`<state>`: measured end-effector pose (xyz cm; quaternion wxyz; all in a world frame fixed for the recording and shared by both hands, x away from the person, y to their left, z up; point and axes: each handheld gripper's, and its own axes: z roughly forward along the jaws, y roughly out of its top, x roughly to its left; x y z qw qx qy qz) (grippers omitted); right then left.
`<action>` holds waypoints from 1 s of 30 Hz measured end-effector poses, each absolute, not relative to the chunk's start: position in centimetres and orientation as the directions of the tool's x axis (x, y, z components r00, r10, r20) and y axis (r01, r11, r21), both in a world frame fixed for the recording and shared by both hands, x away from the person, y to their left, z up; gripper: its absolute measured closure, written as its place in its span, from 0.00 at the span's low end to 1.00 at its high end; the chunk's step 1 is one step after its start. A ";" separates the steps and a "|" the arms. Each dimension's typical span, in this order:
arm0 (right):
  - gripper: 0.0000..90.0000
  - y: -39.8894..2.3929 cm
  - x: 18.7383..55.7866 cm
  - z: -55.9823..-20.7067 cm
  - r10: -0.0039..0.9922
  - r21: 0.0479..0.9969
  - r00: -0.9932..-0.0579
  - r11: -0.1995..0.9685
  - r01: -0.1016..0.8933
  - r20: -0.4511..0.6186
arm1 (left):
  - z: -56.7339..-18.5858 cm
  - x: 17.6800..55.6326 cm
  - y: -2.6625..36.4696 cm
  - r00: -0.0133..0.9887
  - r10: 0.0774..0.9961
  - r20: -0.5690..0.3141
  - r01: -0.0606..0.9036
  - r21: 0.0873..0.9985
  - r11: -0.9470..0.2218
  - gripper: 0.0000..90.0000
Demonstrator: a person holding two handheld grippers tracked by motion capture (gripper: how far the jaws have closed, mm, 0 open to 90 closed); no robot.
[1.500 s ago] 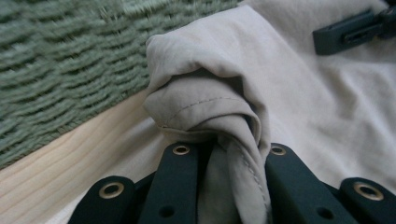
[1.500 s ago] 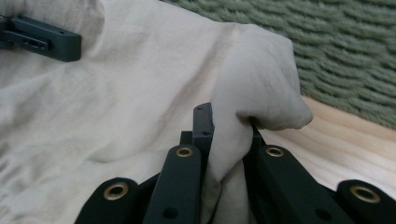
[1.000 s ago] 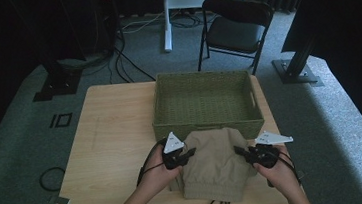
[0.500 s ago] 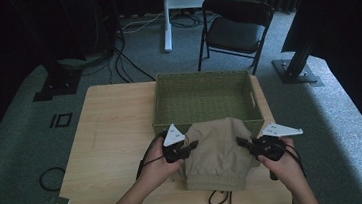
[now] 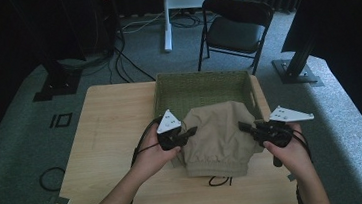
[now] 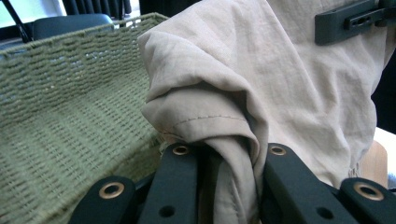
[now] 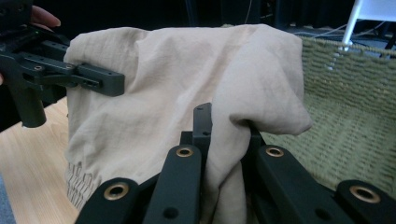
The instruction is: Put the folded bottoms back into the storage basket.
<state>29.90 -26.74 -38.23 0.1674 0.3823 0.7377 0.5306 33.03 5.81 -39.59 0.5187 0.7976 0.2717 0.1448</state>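
A folded beige garment (image 5: 217, 136) with an elastic hem hangs between both grippers, lifted off the wooden table (image 5: 107, 134), just in front of the green woven basket (image 5: 202, 87). My left gripper (image 5: 192, 130) is shut on the garment's left edge, the cloth (image 6: 243, 121) pinched between its black jaws. On the other side, my right gripper (image 5: 242, 124) is shut on the right edge, a fold of cloth (image 7: 233, 140) squeezed between its jaws. In the right gripper view the left gripper (image 7: 119, 83) clamps the far side. The hem droops toward the table.
A black cable loop (image 5: 220, 181) lies on the table under the garment. Behind the table stand a black folding chair (image 5: 235, 31) and a white desk leg (image 5: 166, 18). Dark stands and cables sit on the grey carpet at both sides.
Both grippers have risen with the garment, which has come up off the table and now hangs nearer the basket's front wall.
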 end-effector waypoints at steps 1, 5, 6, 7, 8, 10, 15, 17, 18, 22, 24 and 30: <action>0.93 -26.7 30.0 -38.0 0.742 0.913 -0.652 0.143 0.382 0.156 | -39.3 33.2 5.9 0.811 0.582 -0.055 0.283 0.908 -0.309 0.93; 0.93 -26.7 30.5 -37.0 0.739 0.918 -0.654 0.133 0.375 0.160 | -38.3 33.7 6.2 0.808 0.585 -0.064 0.282 0.915 -0.288 0.93; 0.93 -26.7 30.7 -36.8 0.740 0.919 -0.652 0.126 0.374 0.164 | -38.1 33.8 6.2 0.810 0.584 -0.056 0.277 0.914 -0.296 0.93; 0.93 -26.6 30.9 -36.5 0.740 0.920 -0.654 0.129 0.370 0.160 | -37.8 34.0 6.3 0.810 0.585 -0.048 0.265 0.919 -0.293 0.93; 0.93 -26.6 30.9 -36.5 0.740 0.920 -0.654 0.129 0.370 0.160 | -37.8 34.0 6.3 0.810 0.585 -0.048 0.265 0.919 -0.293 0.93; 0.93 -26.5 31.5 -35.8 0.739 0.922 -0.655 0.127 0.367 0.159 | -37.3 34.3 6.4 0.813 0.581 -0.032 0.250 0.921 -0.298 0.93; 0.93 -26.6 32.7 -34.7 0.739 0.926 -0.652 0.109 0.362 0.167 | -35.9 35.3 6.6 0.815 0.579 -0.040 0.233 0.936 -0.263 0.93; 0.93 -26.7 33.1 -34.1 0.742 0.928 -0.650 0.104 0.357 0.166 | -35.4 35.8 6.6 0.811 0.583 -0.035 0.229 0.937 -0.263 0.93; 0.93 -26.7 33.3 -33.8 0.742 0.928 -0.649 0.104 0.357 0.166 | -35.4 35.8 6.6 0.811 0.583 -0.035 0.229 0.937 -0.263 0.93; 0.93 -26.7 34.0 -33.0 0.741 0.932 -0.651 0.098 0.348 0.165 | -34.4 36.7 6.5 0.806 0.591 -0.035 0.225 0.941 -0.252 0.93; 0.93 -26.7 34.4 -32.6 0.740 0.933 -0.650 0.085 0.349 0.175 | -34.1 37.3 6.5 0.803 0.593 -0.057 0.233 0.946 -0.225 0.93; 0.93 -27.1 36.5 -31.9 0.747 0.932 -0.635 0.059 0.358 0.197 | -33.7 38.9 6.5 0.798 0.599 -0.066 0.234 0.950 -0.208 0.93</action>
